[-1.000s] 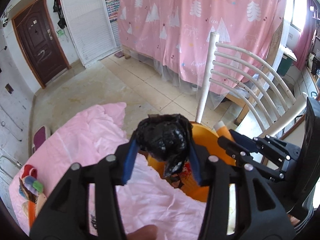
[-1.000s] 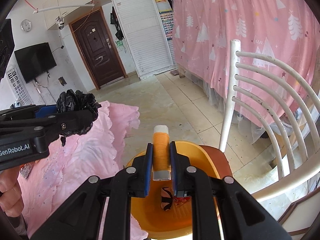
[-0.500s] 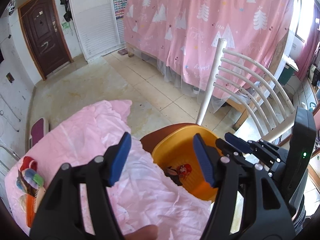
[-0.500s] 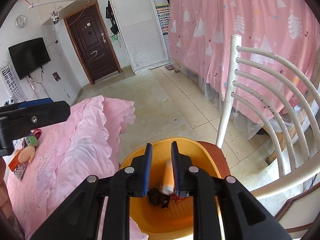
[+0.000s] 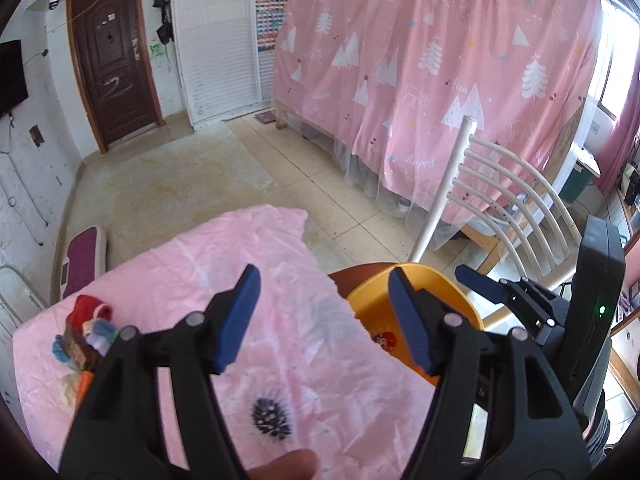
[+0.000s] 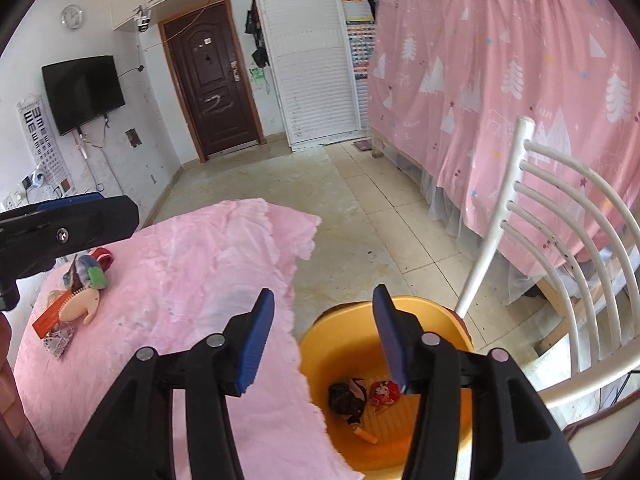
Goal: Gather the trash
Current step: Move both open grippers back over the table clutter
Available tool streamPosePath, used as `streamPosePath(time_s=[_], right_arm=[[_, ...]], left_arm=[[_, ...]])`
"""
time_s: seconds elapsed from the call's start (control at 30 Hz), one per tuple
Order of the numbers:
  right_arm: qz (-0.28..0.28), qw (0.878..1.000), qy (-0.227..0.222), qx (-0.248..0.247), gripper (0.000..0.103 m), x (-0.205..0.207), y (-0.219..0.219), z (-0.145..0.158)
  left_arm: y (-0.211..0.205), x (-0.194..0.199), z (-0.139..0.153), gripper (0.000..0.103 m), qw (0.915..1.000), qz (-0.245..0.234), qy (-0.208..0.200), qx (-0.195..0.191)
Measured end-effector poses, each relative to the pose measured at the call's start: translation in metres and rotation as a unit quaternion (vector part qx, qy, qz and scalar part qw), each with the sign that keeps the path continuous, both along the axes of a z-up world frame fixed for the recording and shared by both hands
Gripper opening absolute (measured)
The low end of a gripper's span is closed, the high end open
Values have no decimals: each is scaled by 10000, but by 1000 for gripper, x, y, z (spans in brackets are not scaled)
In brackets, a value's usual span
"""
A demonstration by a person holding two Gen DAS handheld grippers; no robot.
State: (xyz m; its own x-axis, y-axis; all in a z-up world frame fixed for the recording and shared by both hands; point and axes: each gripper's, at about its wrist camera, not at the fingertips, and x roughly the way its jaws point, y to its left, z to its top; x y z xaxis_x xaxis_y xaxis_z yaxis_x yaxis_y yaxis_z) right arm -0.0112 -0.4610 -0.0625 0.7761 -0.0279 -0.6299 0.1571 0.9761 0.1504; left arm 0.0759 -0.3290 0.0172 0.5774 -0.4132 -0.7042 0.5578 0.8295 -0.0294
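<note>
right wrist view shows the right gripper [image 6: 324,340] at lower centre of the frame, its 2 blue-padded fingers spread wide with nothing between them. below it, at lower centre-right, sits the orange basin [image 6: 344,332] on a chair seat, holding the crumpled black bag [image 6: 344,398], a red wrapper [image 6: 382,393] and a small orange tube [image 6: 366,436] lying near the bottom. the pink cloth [image 6: 192,280] fills the lower left, with a cluster of small items [image 6: 80,292] at its left edge. the white chair back [image 6: 560,240] rises at the right.

left wrist view shows the left gripper [image 5: 324,316] at lower centre, fingers also wide apart and empty, over the cloth edge and basin rim. a dark spiky print [image 5: 271,418] marks the cloth at bottom centre.
</note>
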Motion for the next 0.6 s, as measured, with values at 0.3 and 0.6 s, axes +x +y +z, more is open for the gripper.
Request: streamPosePath(time_s=[0.3, 0.6], right_arm=[[382, 9991, 20, -158, 46, 22, 59, 16], [826, 9960, 79, -329, 47, 43, 119, 24]], left_arm=[[68, 10, 6, 66, 9988, 430, -2, -248], [131, 14, 11, 66, 9958, 810, -47, -419]])
